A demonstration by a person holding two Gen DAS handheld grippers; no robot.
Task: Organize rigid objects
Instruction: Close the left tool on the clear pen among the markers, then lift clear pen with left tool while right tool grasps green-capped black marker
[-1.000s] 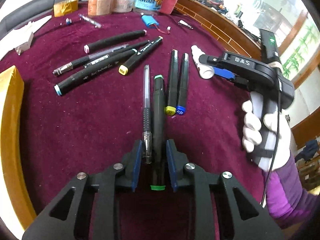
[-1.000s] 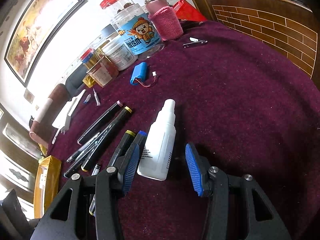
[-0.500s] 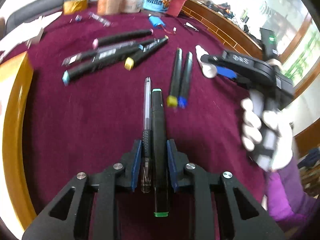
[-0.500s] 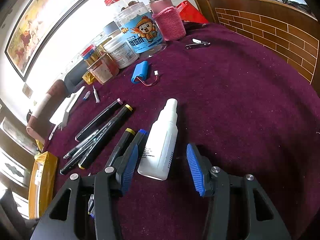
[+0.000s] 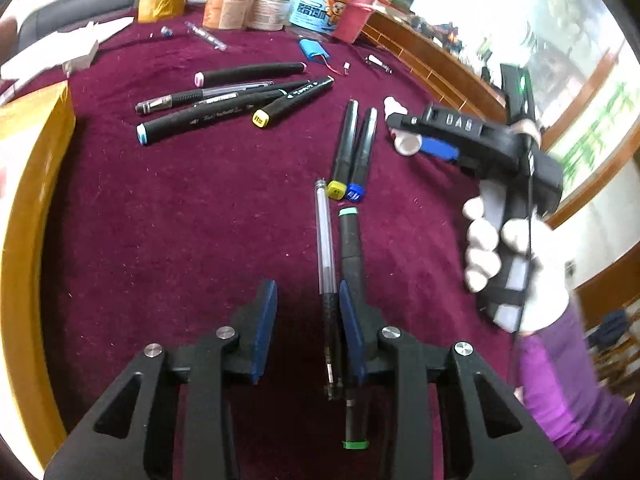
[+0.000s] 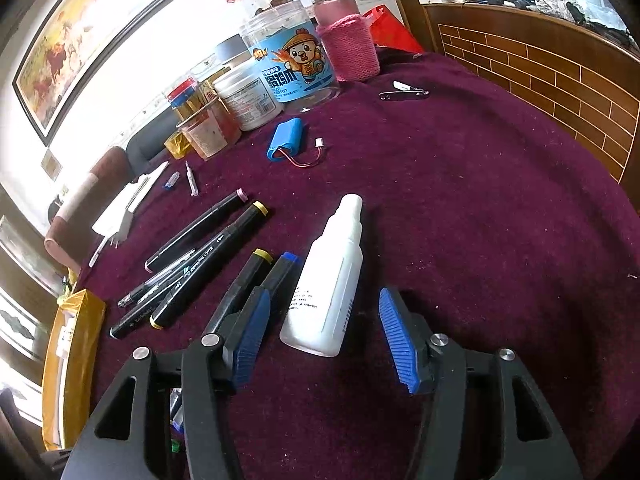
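Left gripper (image 5: 307,322) open wide; clear pen (image 5: 325,240) and green-capped marker (image 5: 351,248) lie on cloth against its right finger. Right gripper (image 6: 322,336) open, straddling white bottle (image 6: 326,284).

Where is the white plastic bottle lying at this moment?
In the right wrist view, the white bottle lies on the maroon cloth between the open right claw fingers, just right of the blue-capped marker.
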